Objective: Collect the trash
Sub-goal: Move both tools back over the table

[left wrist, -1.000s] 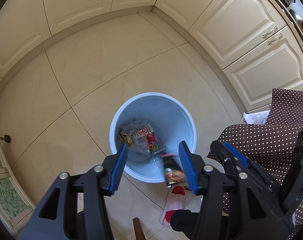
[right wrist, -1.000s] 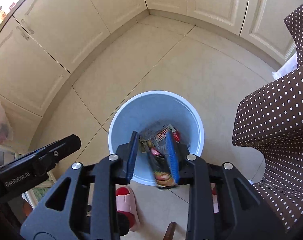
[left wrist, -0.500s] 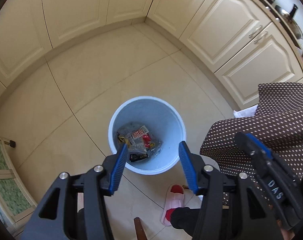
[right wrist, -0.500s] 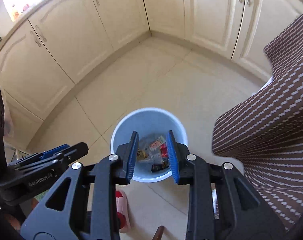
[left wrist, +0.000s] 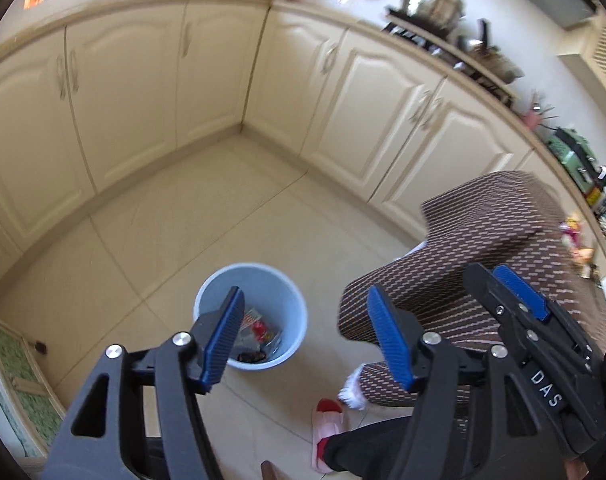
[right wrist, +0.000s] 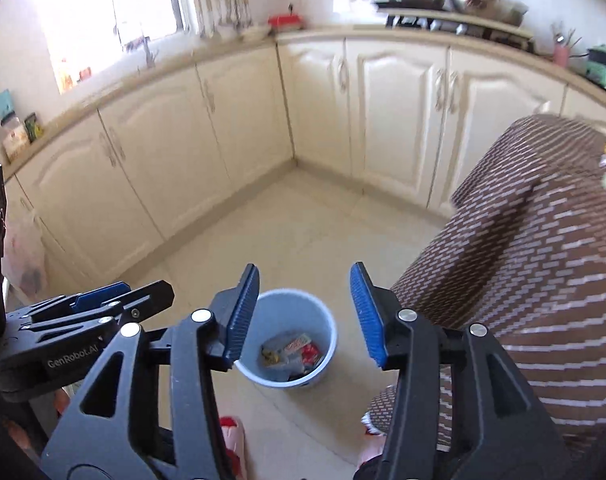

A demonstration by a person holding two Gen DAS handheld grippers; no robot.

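Hovering high over the tiled floor, the left tool (left wrist: 303, 332) stands apart and empty; the round pale-blue plastic bin (right wrist: 287, 338) holds crumpled wrappers (right wrist: 291, 354); the right tool (right wrist: 305, 314) gapes empty. Blurred frames suggest quick swinging (risking clipping the brown dotted tablecloth (right wrist: 523, 260)).

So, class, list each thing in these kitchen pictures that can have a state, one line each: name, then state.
Left tongs: open, holding nothing.
Right tongs: open, holding nothing.
Blue bin: upright on the floor, no lid, partly filled.
Wrappers: lying inside the bin.
Cabinet doors: all shut.
Tablecloth: draped, hanging over the edge.
Slipper: on a foot, on the floor.
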